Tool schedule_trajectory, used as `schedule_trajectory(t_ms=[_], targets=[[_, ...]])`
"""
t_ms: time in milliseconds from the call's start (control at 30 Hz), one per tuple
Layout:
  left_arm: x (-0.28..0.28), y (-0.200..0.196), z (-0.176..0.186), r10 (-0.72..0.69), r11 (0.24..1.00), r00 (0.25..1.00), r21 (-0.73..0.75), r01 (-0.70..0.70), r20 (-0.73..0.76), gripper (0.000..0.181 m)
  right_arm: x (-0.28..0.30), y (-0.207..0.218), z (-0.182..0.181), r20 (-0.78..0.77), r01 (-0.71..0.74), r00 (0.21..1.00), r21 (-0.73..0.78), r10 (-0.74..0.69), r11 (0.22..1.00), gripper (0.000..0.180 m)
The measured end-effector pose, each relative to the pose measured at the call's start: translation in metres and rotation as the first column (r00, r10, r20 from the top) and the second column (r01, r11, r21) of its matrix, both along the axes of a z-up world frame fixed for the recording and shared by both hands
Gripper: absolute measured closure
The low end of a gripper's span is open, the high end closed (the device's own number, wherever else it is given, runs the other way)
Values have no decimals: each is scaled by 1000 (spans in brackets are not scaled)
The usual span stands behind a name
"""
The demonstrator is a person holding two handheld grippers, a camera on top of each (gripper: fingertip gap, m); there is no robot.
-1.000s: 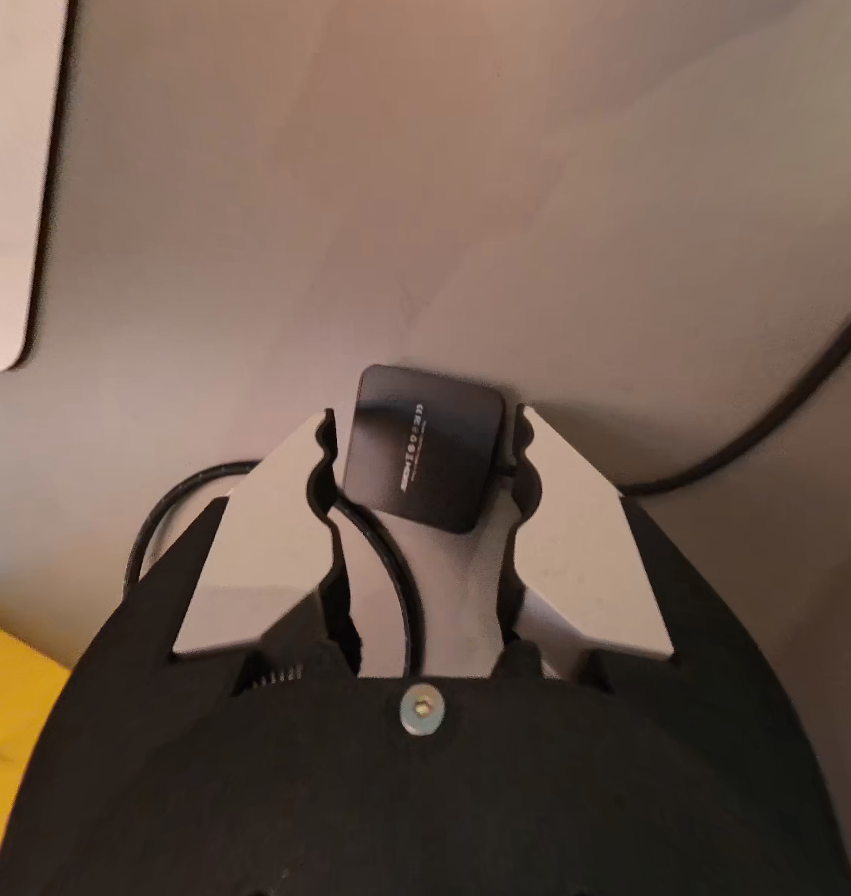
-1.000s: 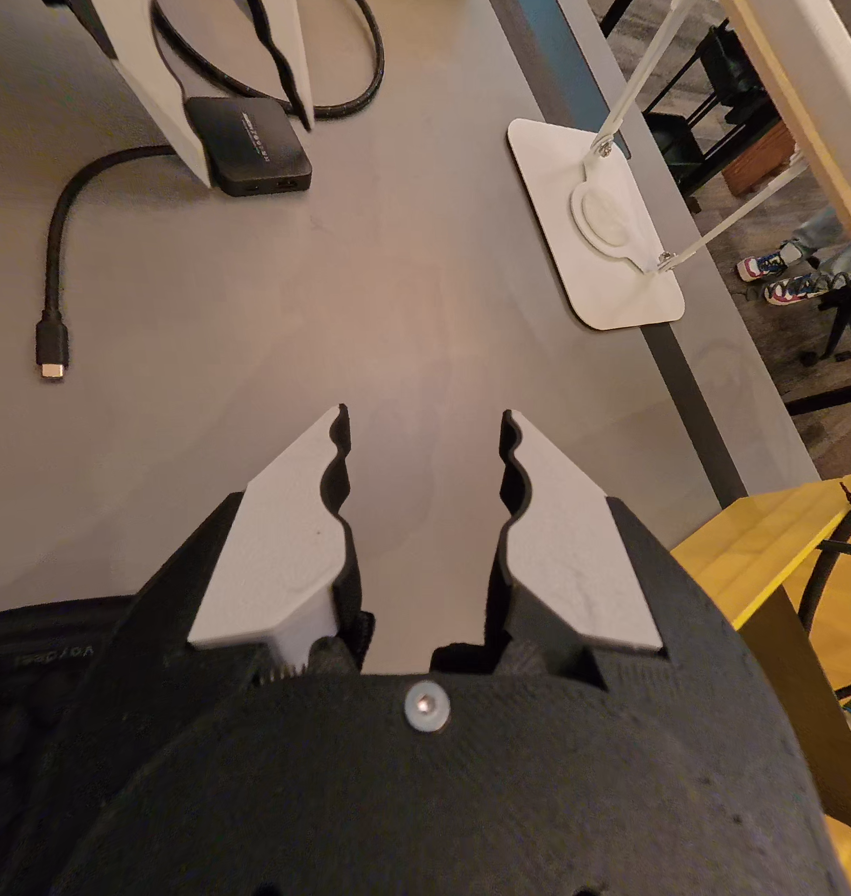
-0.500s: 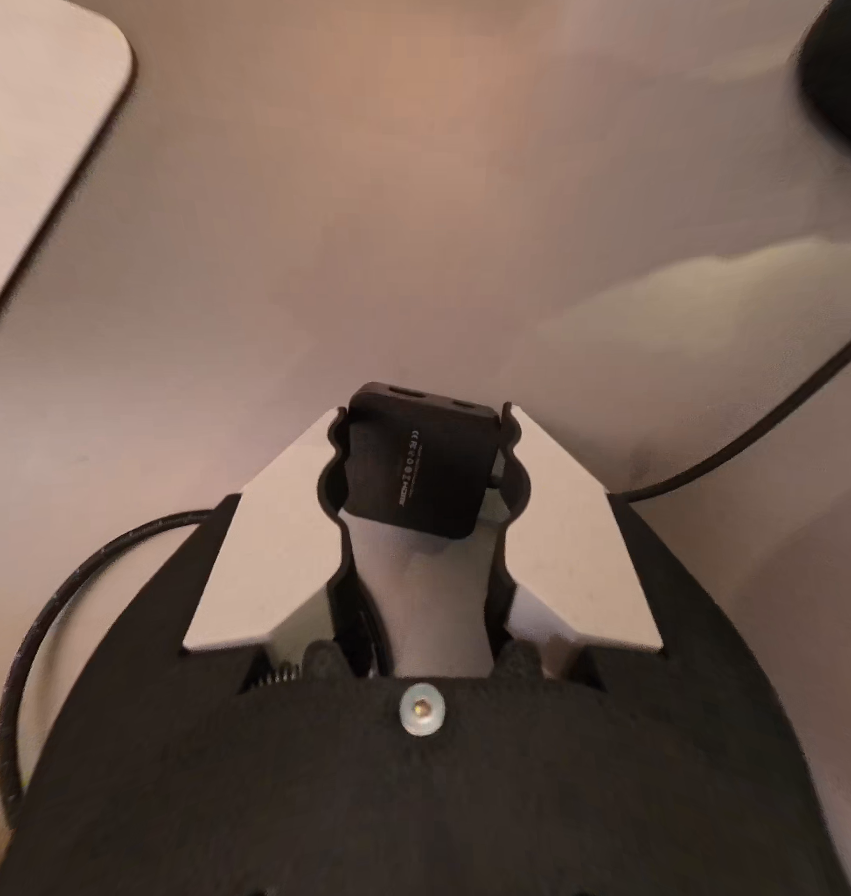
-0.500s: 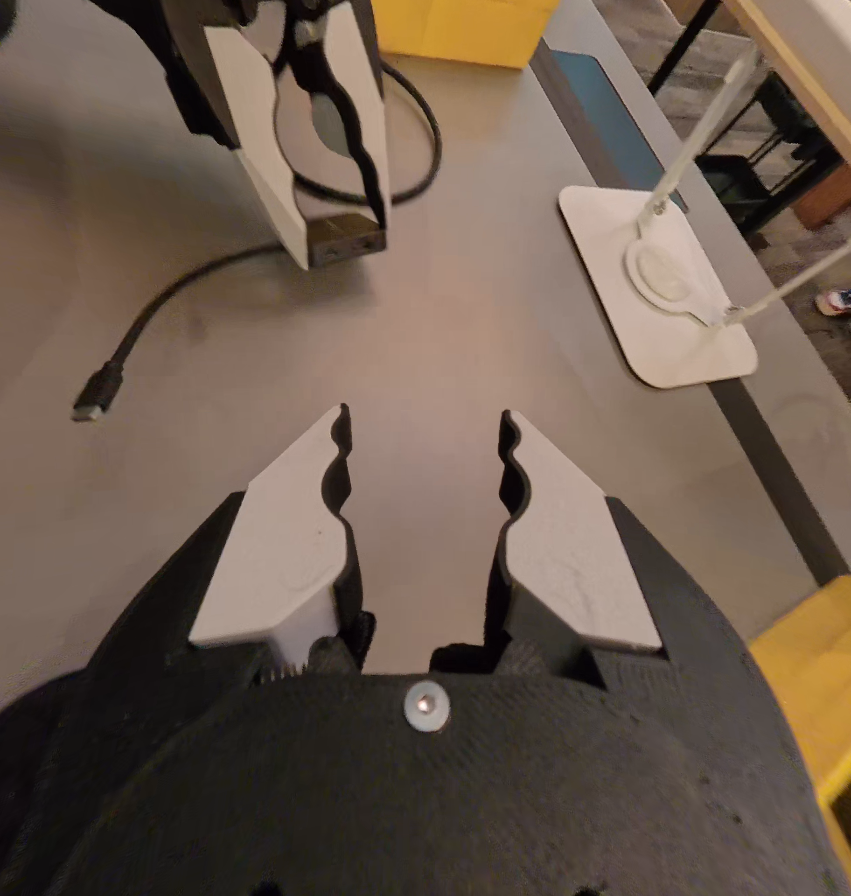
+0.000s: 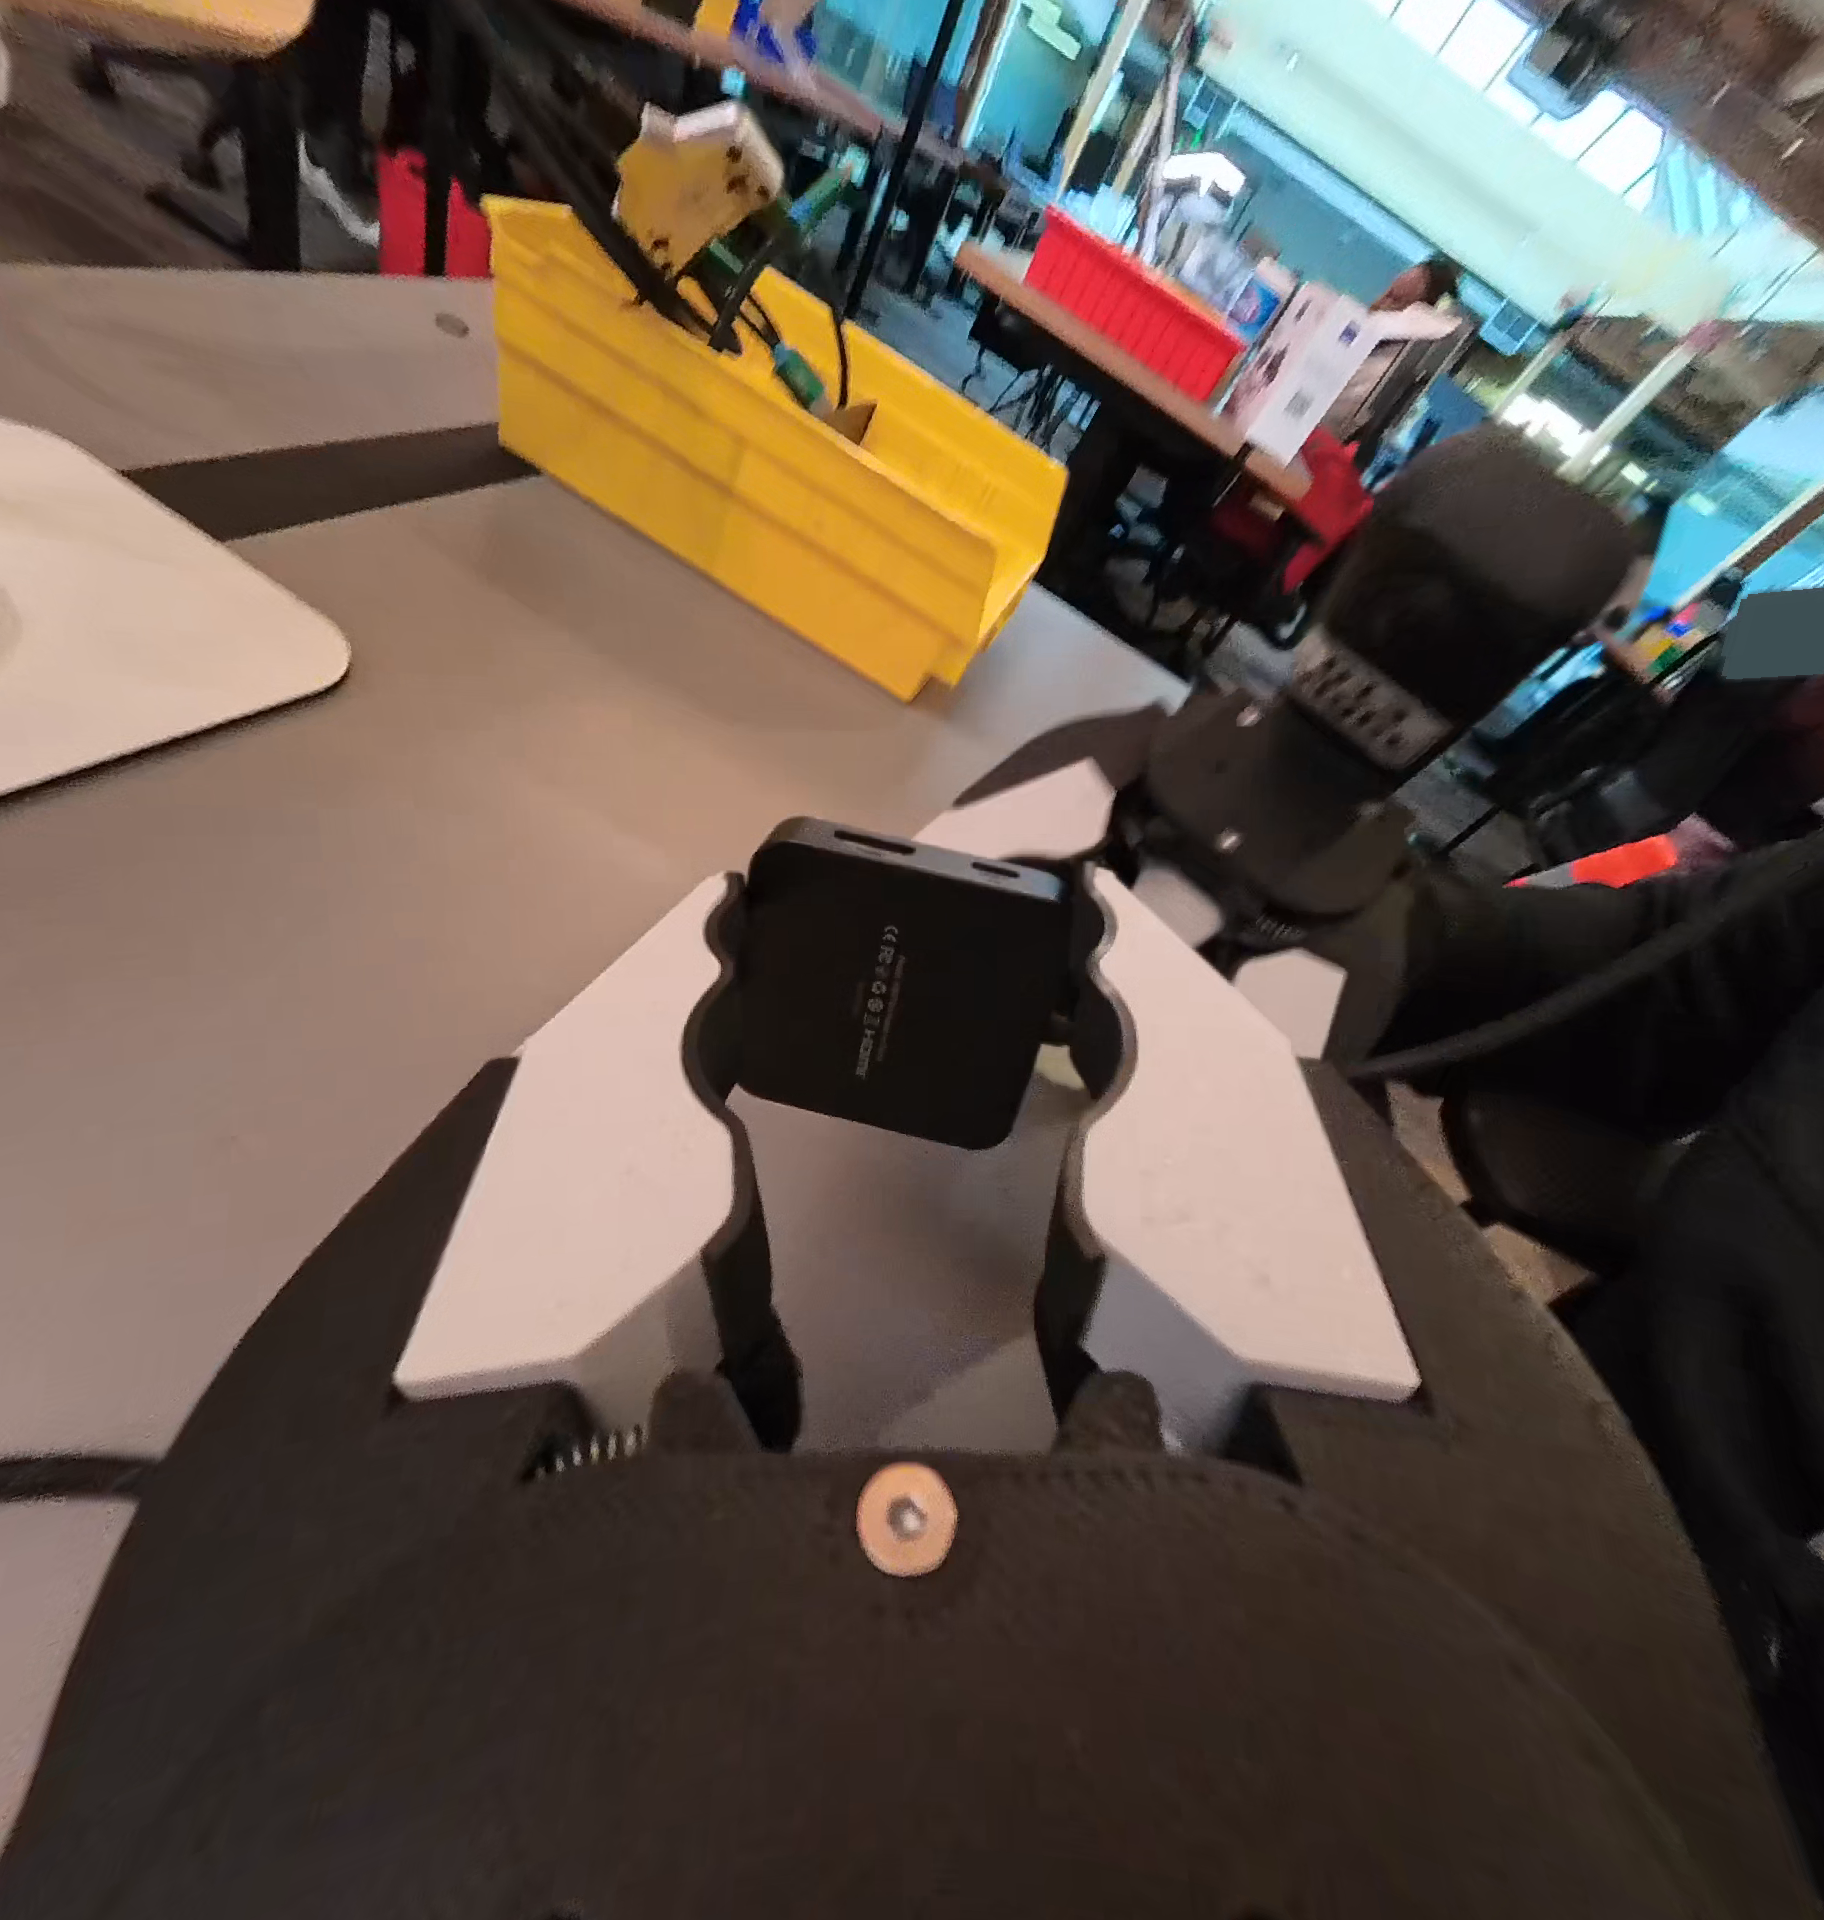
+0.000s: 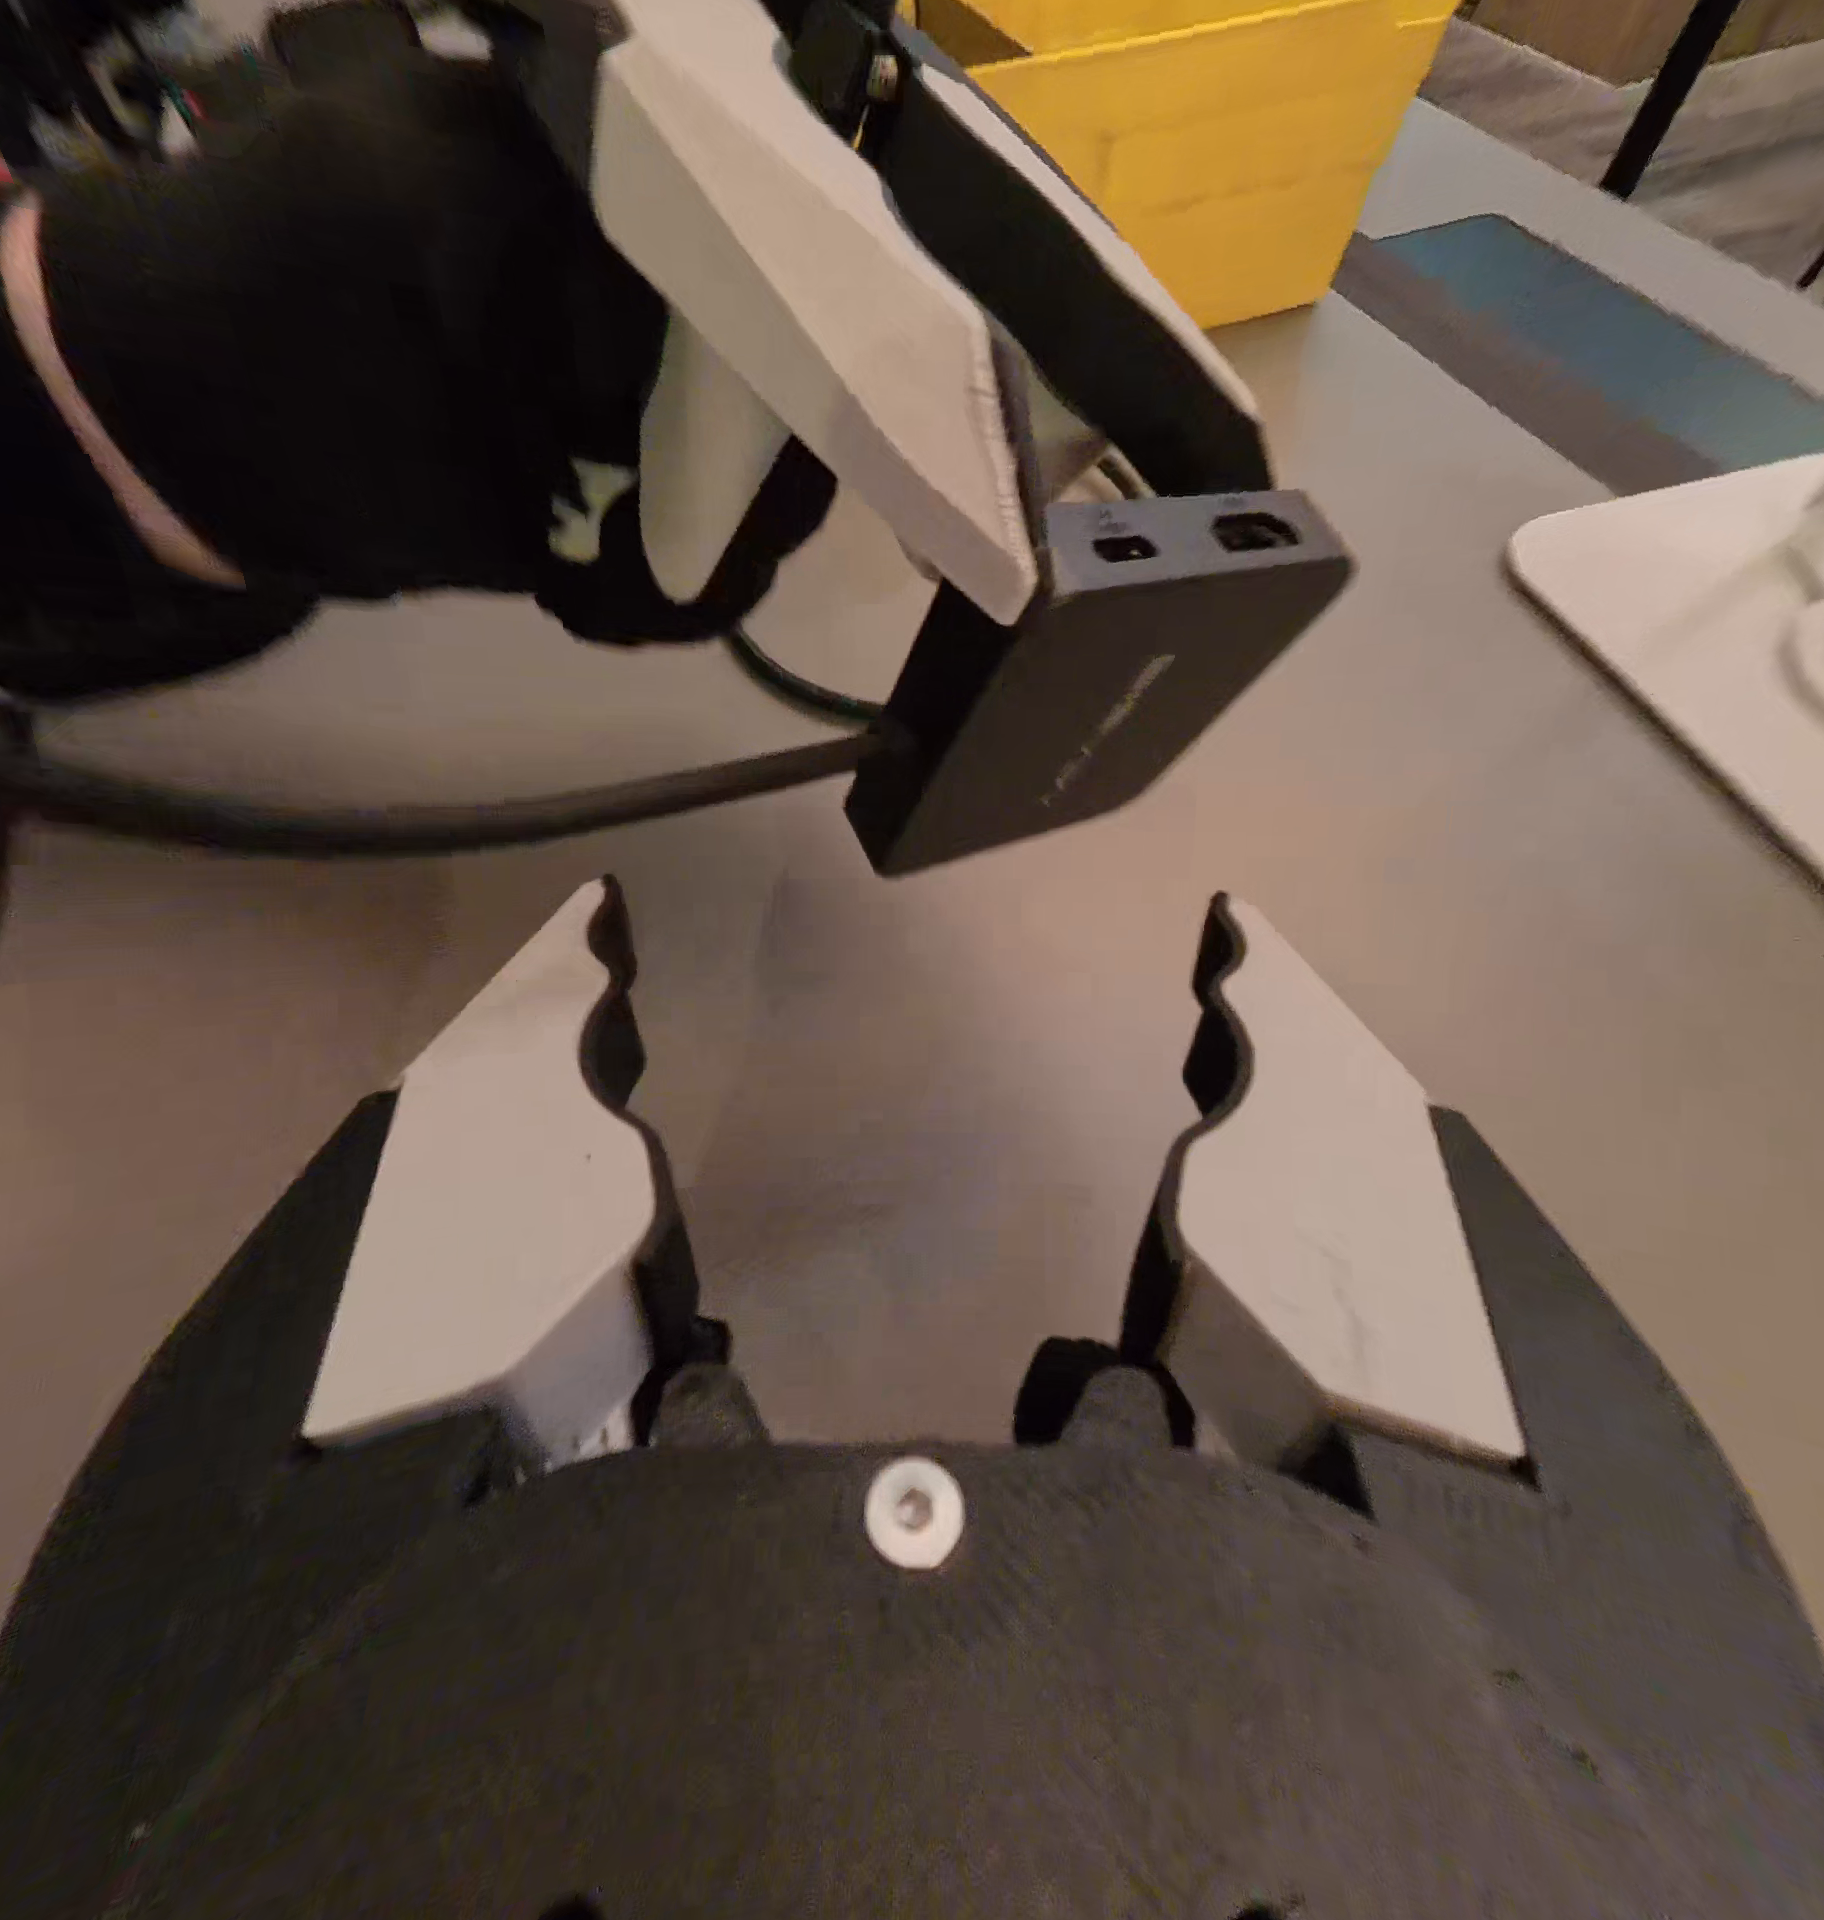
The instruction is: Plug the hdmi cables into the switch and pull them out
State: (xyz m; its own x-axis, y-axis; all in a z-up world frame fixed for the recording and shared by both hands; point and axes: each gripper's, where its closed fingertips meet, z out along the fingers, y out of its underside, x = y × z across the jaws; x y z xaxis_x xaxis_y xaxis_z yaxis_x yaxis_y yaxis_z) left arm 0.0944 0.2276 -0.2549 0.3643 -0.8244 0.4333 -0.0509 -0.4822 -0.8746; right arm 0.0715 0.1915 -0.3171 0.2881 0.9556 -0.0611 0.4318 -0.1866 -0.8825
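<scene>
Clamping the small black switch (image 5: 892,997) between its 2 white fingers (image 5: 596,1132), the left gripper (image 5: 903,883) holds it lifted clear of the grey counter (image 5: 368,831); the box sits at the fingertips, tilted, its flat printed face toward the left wrist camera and its far edge showing 2 empty ports. In the right wrist view the same switch (image 6: 1084,675) hangs in the air just beyond the right gripper (image 6: 913,904), pinched by the left gripper's fingers (image 6: 814,343), with the 2 open ports facing up and away; a black cable (image 6: 368,821) leaves its lower end and runs off to the left above the counter (image 6: 1407,935), and a second thin cable curves behind it. The right gripper stands wide open with nothing between its jaws; its fingertips lie near the switch but do not touch it. A black-gloved hand (image 6: 295,343) carries the left gripper.

A yellow bin (image 5: 742,488) stands at the far side of the counter, with cables and a pale block sticking out of it; a white flat stand base (image 5: 108,634) rests on the counter at the left of the left wrist view, and at the right edge of the other view (image 6: 1697,665). The right gripper (image 5: 1199,831) also shows beyond the switch in the left wrist view. Whether any HDMI plug lies nearby cannot be told.
</scene>
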Motion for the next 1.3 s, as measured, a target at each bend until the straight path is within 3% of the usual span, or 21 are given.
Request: schedule_trajectory(t_ms=[167,233,333,467,667,733,767,1033,1200,1300], targets=[[21,-19,10,-70,997,995,29,69,64,121,-14,-4,20,-255,-42,967,-203,-12,978,65],[23,-24,17,-102,995,988,31,99,117,121,-15,-10,25,-306,-109,952,-238,32,965,73],[27,-32,22,-142,990,977,41,137,161,121,-18,-22,32,-363,-218,924,-240,121,946,71],[30,-38,30,-161,987,963,57,152,215,121,-15,-22,38,-398,-253,906,-237,144,938,98],[29,-40,32,-166,986,956,60,156,241,124,-16,-23,34,-333,-240,928,-184,169,953,100],[25,-35,30,-143,990,958,52,134,249,150,-17,-28,31,-286,-251,937,-150,201,956,101],[23,-35,31,-144,989,956,55,135,255,154,-17,-27,29,-263,-241,944,-140,198,960,101],[20,-32,21,-119,992,986,60,113,120,131,-5,-16,11,-105,-172,981,-108,161,979,102],[24,-41,13,-150,988,988,-18,150,34,107,13,3,-7,93,-91,992,6,90,996,102],[33,-45,-1,-144,989,986,-44,141,-88,106,21,11,-11,189,-70,981,97,50,993,103]])
